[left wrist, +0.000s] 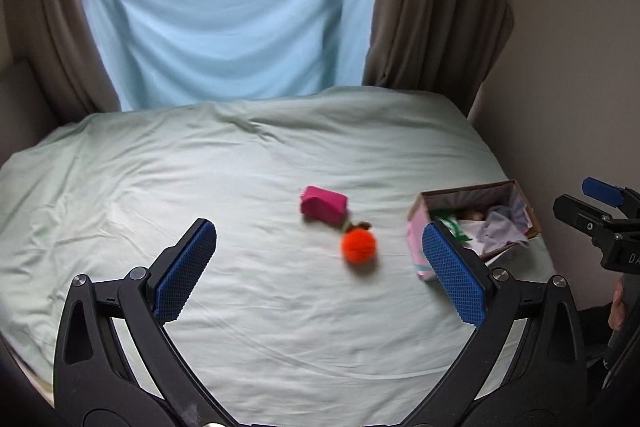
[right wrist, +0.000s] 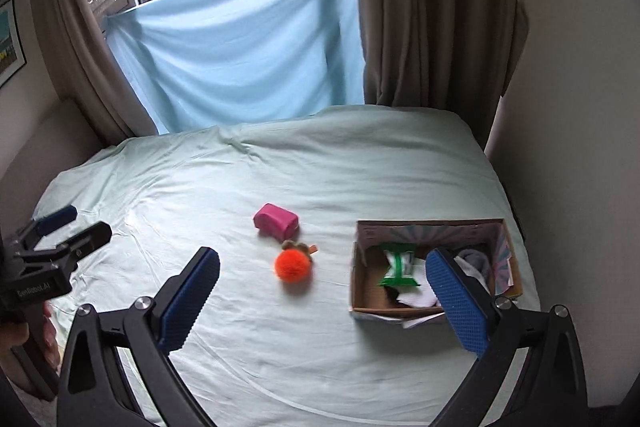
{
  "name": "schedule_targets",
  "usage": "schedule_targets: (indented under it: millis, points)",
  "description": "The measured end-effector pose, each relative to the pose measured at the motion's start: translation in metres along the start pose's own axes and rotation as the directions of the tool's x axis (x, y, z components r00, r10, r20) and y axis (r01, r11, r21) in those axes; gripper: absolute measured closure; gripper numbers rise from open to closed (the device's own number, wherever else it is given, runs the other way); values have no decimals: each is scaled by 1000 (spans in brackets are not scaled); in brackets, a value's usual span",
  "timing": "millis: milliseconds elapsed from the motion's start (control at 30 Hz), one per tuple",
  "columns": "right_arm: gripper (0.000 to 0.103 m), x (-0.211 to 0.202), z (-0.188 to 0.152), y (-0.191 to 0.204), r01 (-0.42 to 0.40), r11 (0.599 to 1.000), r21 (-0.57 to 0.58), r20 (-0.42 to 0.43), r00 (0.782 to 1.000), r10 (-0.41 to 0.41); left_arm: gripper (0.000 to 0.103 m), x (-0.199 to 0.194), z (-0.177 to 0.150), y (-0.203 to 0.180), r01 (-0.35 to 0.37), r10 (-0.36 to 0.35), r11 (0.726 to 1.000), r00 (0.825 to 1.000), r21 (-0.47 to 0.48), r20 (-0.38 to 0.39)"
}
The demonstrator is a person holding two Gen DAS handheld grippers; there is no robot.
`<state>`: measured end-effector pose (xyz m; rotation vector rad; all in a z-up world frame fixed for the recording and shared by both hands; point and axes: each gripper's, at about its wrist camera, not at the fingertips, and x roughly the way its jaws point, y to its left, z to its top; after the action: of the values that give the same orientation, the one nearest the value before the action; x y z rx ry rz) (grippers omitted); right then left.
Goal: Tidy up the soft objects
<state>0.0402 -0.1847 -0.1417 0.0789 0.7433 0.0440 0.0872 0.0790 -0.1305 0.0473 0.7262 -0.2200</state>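
Left gripper and right gripper: both spread wide, holding nothing, above the bed. Pink block and orange pompom lie mid-bed, near each other. Box at right holds cloths.

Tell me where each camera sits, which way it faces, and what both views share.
Left wrist: on the left hand-held gripper, facing across the bed toward the window; its open blue fingers and the right hand-held gripper show.
Right wrist: on the right hand-held gripper, same direction; the left hand-held gripper shows at its left edge.
Shared: pink block, orange ball, cardboard box, blue sheet.
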Motion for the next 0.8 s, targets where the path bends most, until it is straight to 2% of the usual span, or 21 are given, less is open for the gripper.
schedule_targets:
  millis: [200,333,600,800]
  points:
    - [0,17,-6,40,29,998,51,4,1000,-29,0,6,-2,43,10,-12,998,1000,57,28]
    - [0,37,-14,60,52,995,85,-10,999,-52,0,29,2,60,40,-40,992,999,120,0]
    - [0,97,-28,81,93,987,131,-71,994,-84,0,104,14,73,124,-112,975,991,183,-78]
    - [0,155,-34,80,105,984,144,-143,986,-84,0,176,26,57,205,-162,938,972,279,-169]
